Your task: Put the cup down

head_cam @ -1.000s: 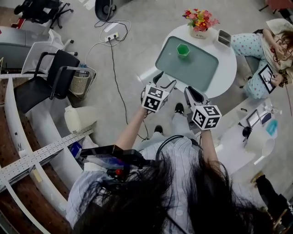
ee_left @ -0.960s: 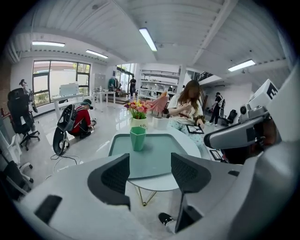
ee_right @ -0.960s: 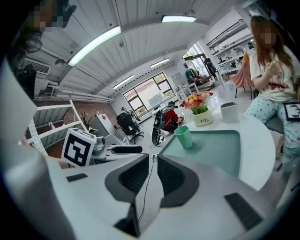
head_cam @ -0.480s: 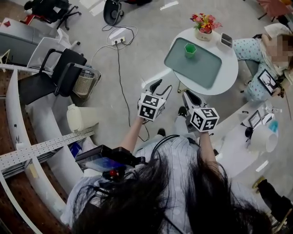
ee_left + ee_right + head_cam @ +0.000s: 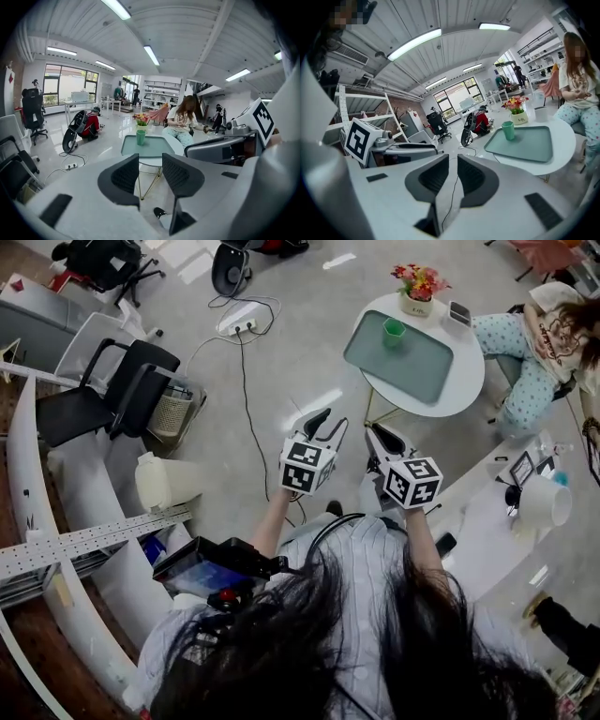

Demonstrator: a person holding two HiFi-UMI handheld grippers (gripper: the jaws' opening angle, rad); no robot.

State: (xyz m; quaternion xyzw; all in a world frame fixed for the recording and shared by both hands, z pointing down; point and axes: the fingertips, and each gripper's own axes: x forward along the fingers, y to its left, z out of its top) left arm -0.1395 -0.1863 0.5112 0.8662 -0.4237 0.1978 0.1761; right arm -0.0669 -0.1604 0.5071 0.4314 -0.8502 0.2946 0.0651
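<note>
Cup [image 5: 141, 137] judged light, stiff; best gripped across its wall. Left gripper [image 5: 150, 161], jaws just narrowed to half-open, is held empty. Right gripper [image 5: 453, 161] is held narrowly parted, empty.

Left tool [image 5: 150, 164] just closing, empty; right tool [image 5: 453, 160] ajar.

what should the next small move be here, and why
Probably none toward the cup: it stands upright on the tray on the round table, well away from both grippers. The left gripper, whose jaws have just been closing, and the right gripper have nothing between their jaws, so I'd simply lower both and rest.
</note>
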